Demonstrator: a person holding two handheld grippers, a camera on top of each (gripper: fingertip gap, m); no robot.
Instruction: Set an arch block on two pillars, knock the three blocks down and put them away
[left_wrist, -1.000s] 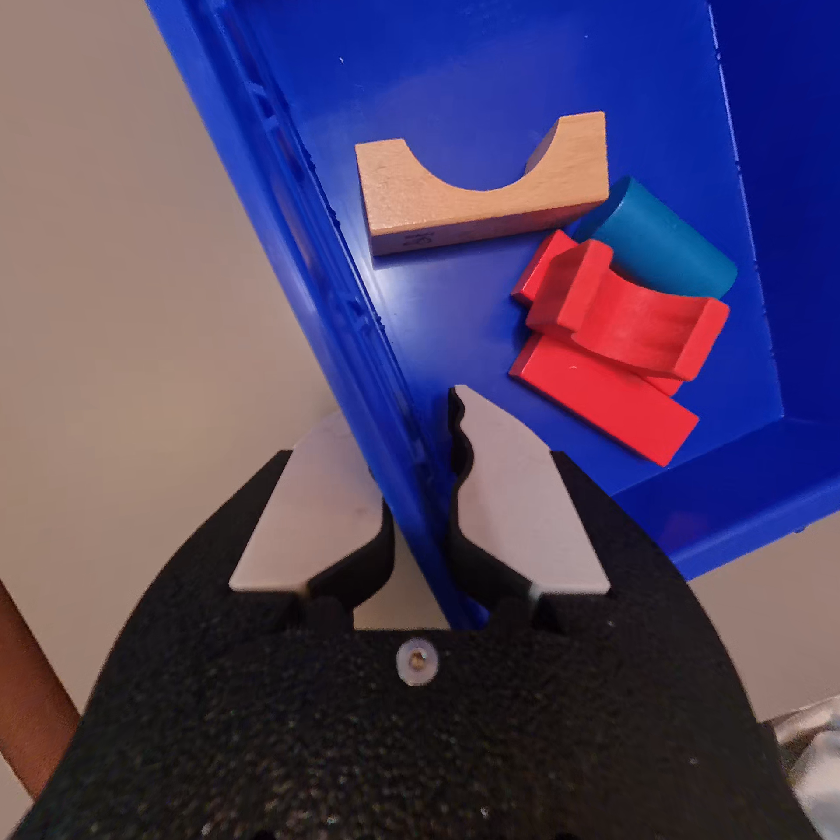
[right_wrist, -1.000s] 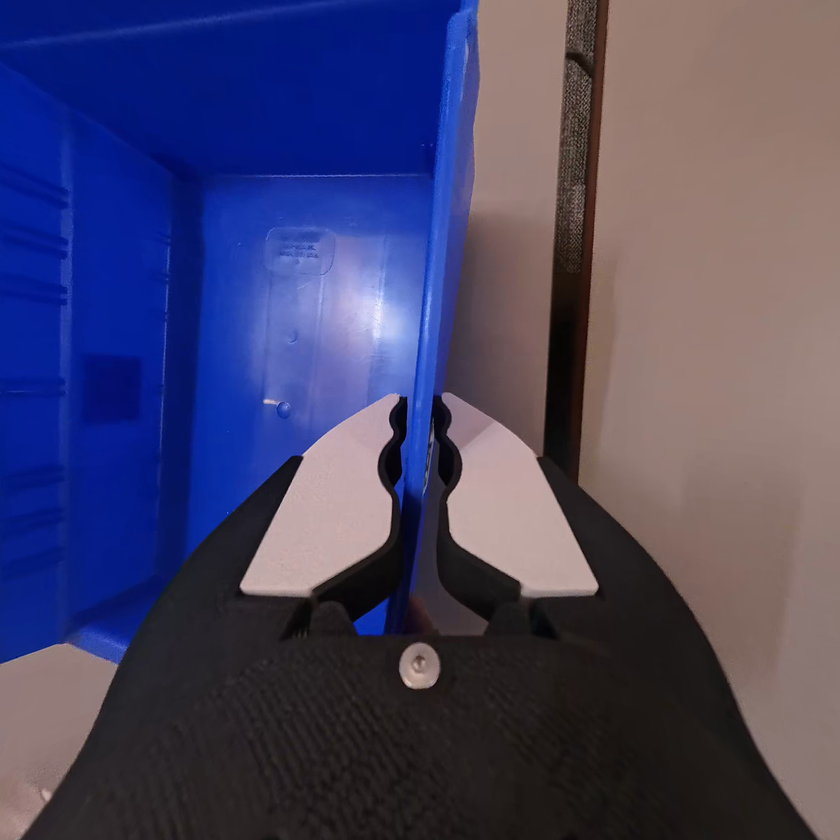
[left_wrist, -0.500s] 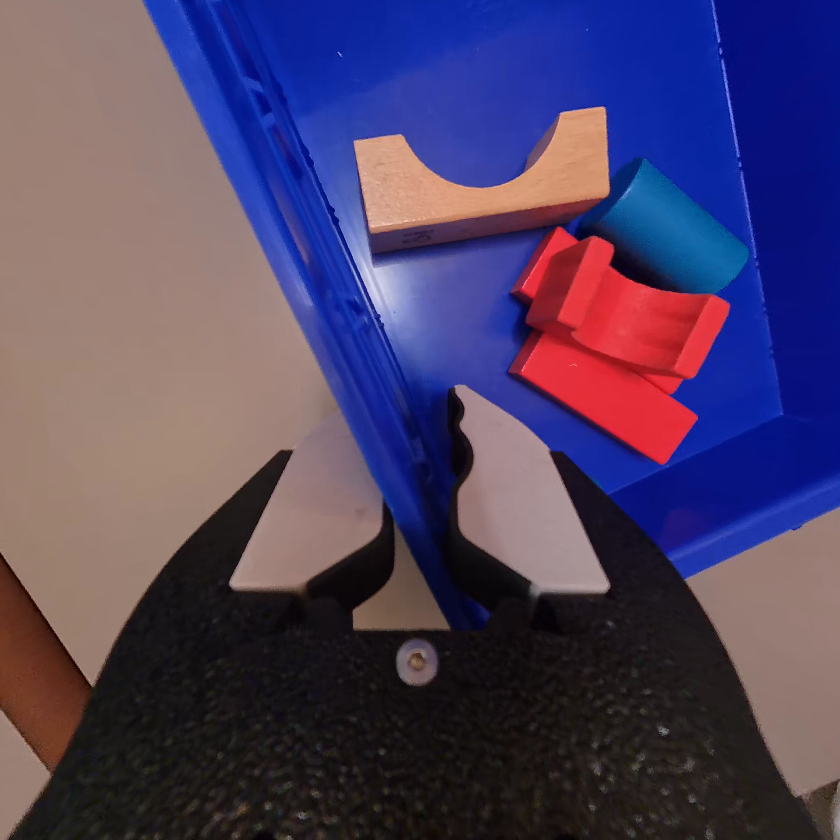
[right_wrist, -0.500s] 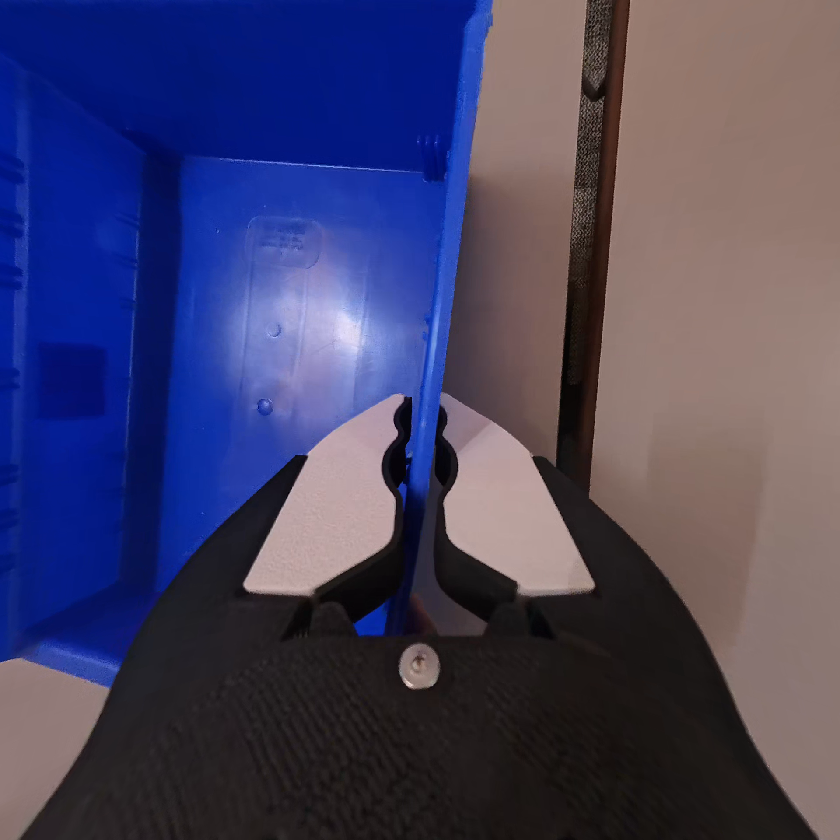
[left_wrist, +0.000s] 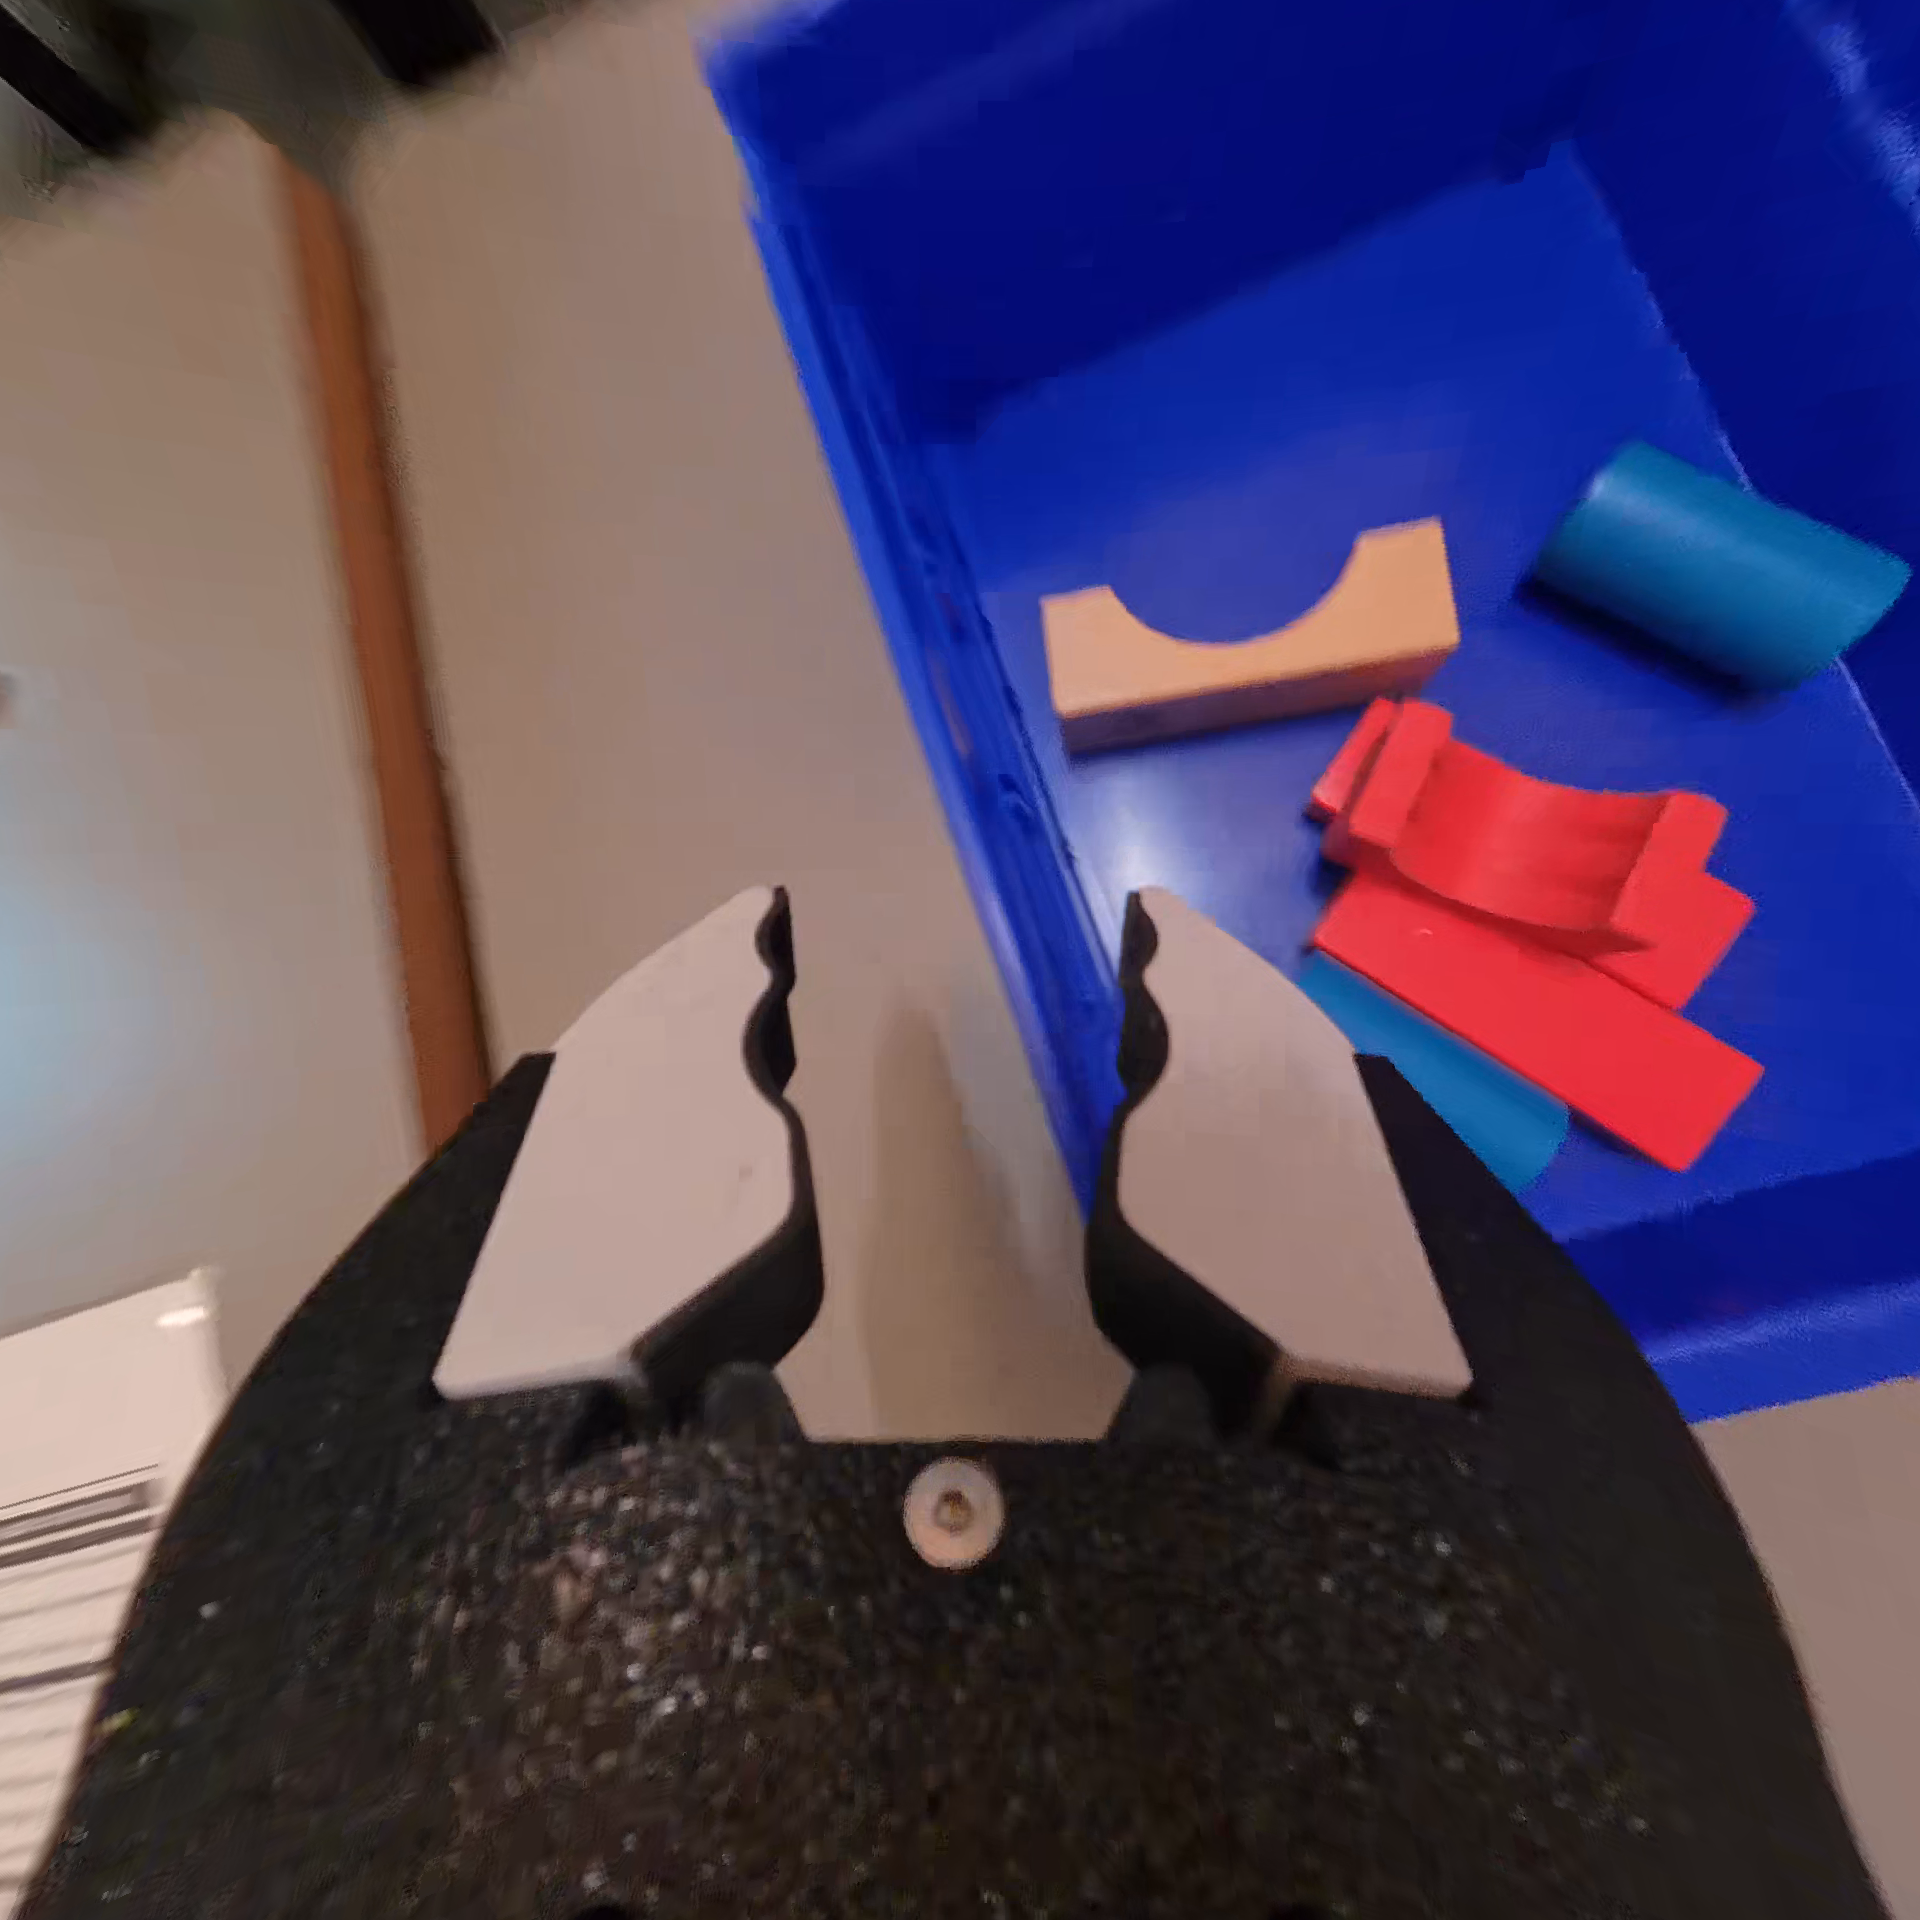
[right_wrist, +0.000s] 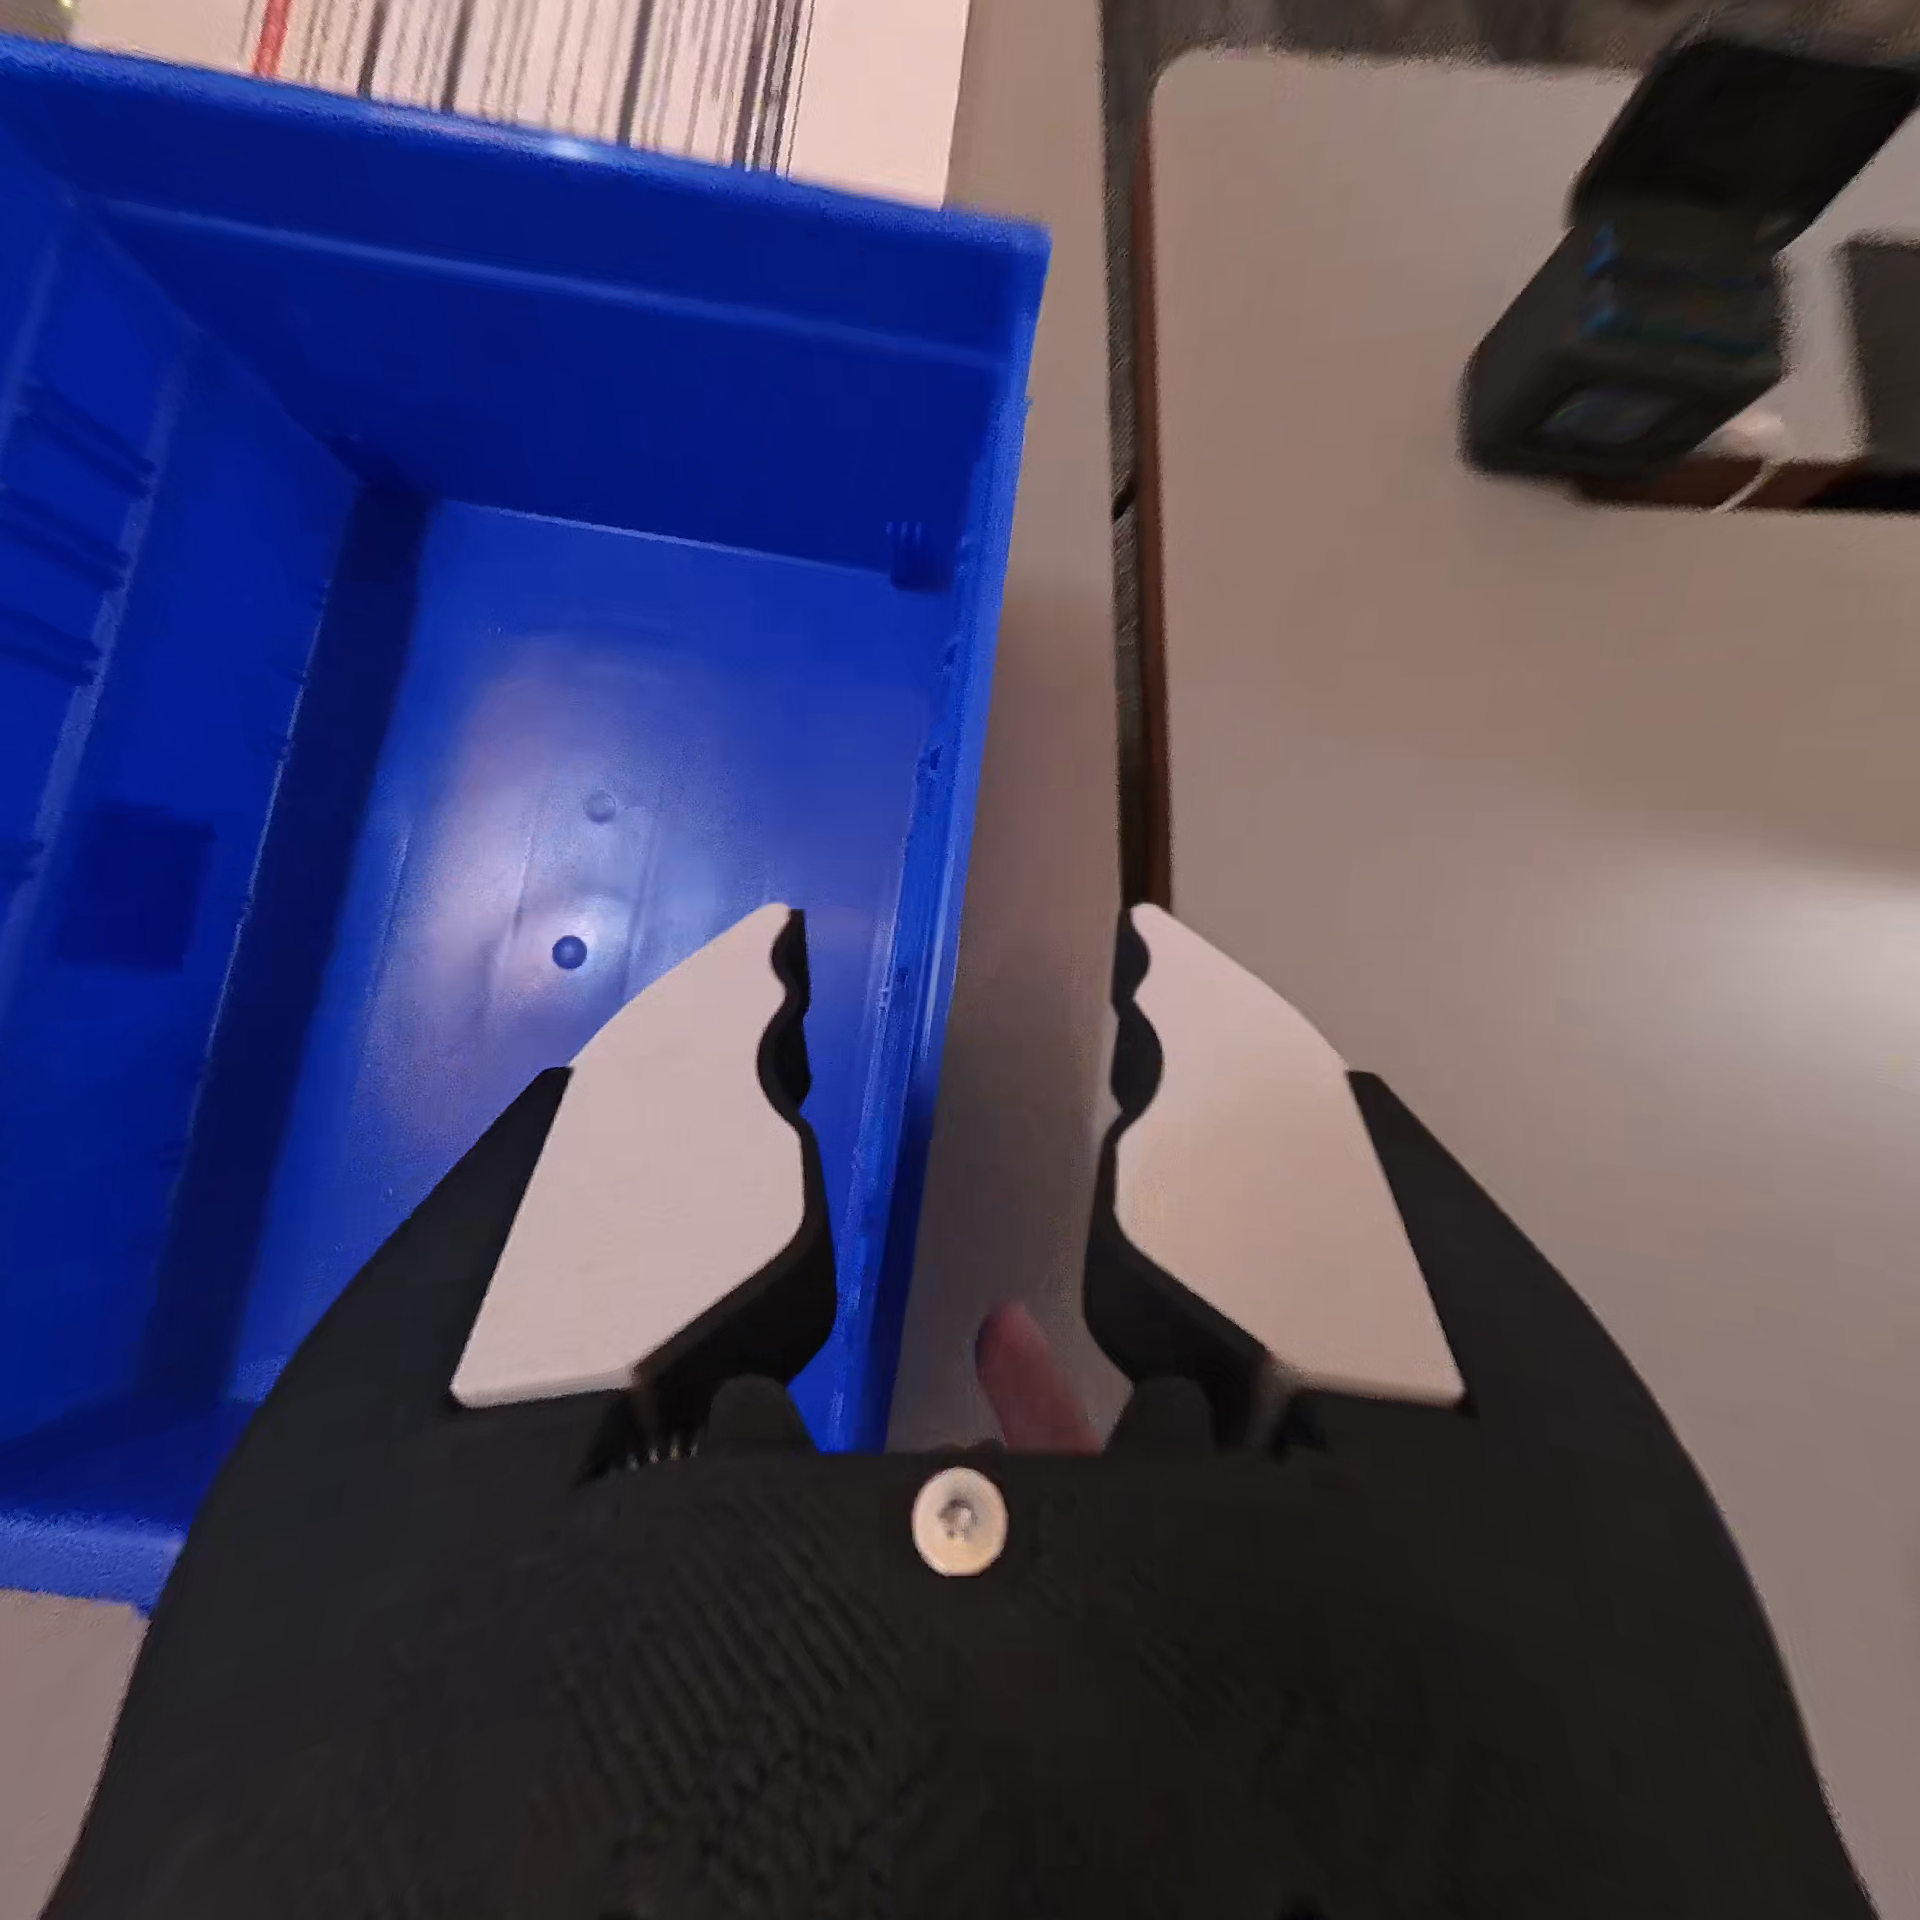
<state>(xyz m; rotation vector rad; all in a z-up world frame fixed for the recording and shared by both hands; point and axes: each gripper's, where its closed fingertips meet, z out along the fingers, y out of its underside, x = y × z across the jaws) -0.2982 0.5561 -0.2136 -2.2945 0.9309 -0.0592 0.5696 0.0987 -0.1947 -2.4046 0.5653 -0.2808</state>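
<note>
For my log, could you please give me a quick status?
Left gripper open, beside blue bin. Right gripper open, astride its wall, not touching. Blocks inside.

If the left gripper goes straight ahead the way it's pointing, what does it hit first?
Probably the beige tabletop. The open left gripper points just outside the blue plastic bin's side wall; its right finger overlaps that wall in the picture, so it might graze it. Depth is unclear.

A glossy, smooth plastic sheen is being shown by the blue bin. Bare matt wood is being seen on the arched block, smooth red paint on the curved block. Rough, grainy black plastic is being shown by the left tool.
</note>
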